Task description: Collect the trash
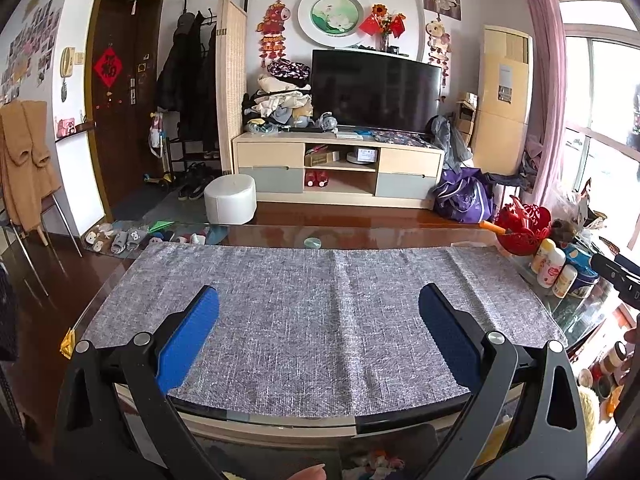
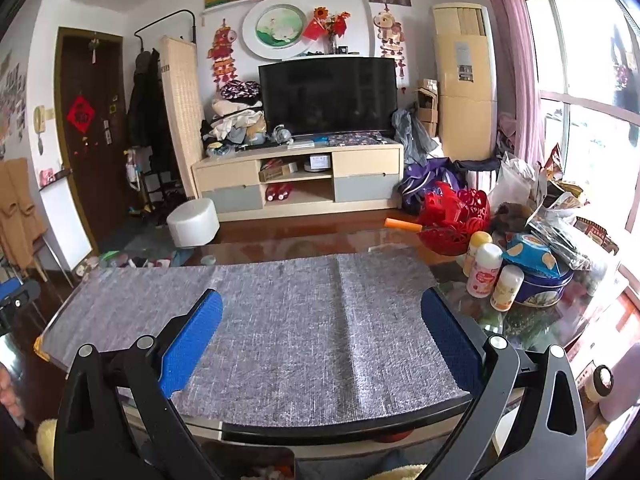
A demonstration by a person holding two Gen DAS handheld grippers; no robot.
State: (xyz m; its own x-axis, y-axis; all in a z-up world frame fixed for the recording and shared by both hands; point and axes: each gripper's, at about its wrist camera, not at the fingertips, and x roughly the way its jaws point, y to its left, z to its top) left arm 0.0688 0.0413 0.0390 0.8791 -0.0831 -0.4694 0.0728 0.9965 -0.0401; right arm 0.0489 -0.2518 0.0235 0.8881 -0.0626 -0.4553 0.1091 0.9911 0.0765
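Both grippers, left gripper [image 1: 319, 306] and right gripper [image 2: 322, 310], hovered with fingers spread and empty over the grey mat [image 1: 320, 312]. No trash showed there; crumpled bags [image 2: 556, 204] at the counter's far right looked likeliest, needing a wide approach.

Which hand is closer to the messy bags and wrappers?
Probably the right gripper: the crinkly bags pile up on its side, nearer. The left gripper, also open, sees them far off.

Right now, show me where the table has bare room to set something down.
The gray mat is bare from the near edge to the far glass strip. The right end is crowded: red basket, bottles, blue tin, bags. Both claws hang open, empty.
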